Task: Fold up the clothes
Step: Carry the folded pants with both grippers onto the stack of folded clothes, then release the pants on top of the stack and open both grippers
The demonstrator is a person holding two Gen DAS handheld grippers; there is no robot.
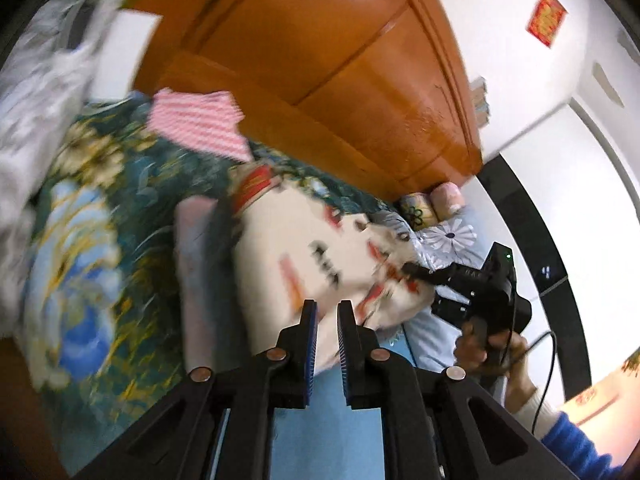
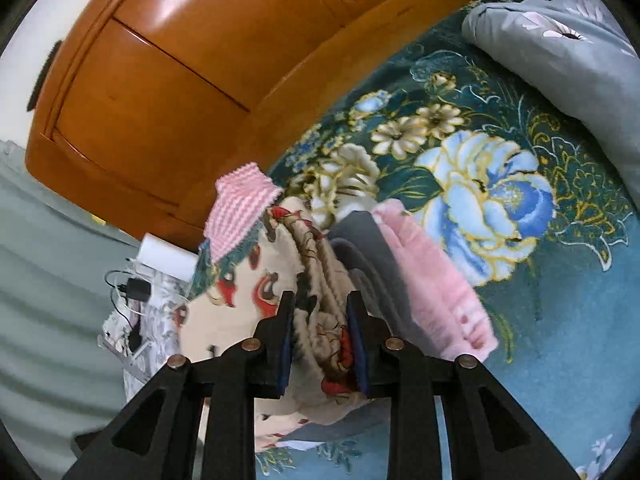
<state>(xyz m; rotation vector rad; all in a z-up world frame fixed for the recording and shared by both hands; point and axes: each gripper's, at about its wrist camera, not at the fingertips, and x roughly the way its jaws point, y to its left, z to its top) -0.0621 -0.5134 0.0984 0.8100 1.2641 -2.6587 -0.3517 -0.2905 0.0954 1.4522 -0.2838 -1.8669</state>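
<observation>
A cream garment with red and black print (image 1: pixel 320 256) lies on the floral teal bedspread (image 1: pixel 120 208). My left gripper (image 1: pixel 327 308) hovers just in front of it, jaws a narrow gap apart and empty. My right gripper (image 1: pixel 408 268) grips the garment's far edge in the left wrist view. In the right wrist view my right gripper (image 2: pixel 320 304) is shut on a bunched fold of the cream garment (image 2: pixel 320 320). A pink garment (image 2: pixel 432 280) and a grey one (image 2: pixel 372 248) lie beside it. A pink-and-white striped cloth (image 2: pixel 240 208) lies behind.
An orange wooden headboard (image 1: pixel 320 60) stands behind the bed. A grey flowered quilt (image 2: pixel 560 52) and rolled pillows (image 1: pixel 432 200) lie on the bed. A white side table with a charger and cables (image 2: pixel 136 292) stands by the bed.
</observation>
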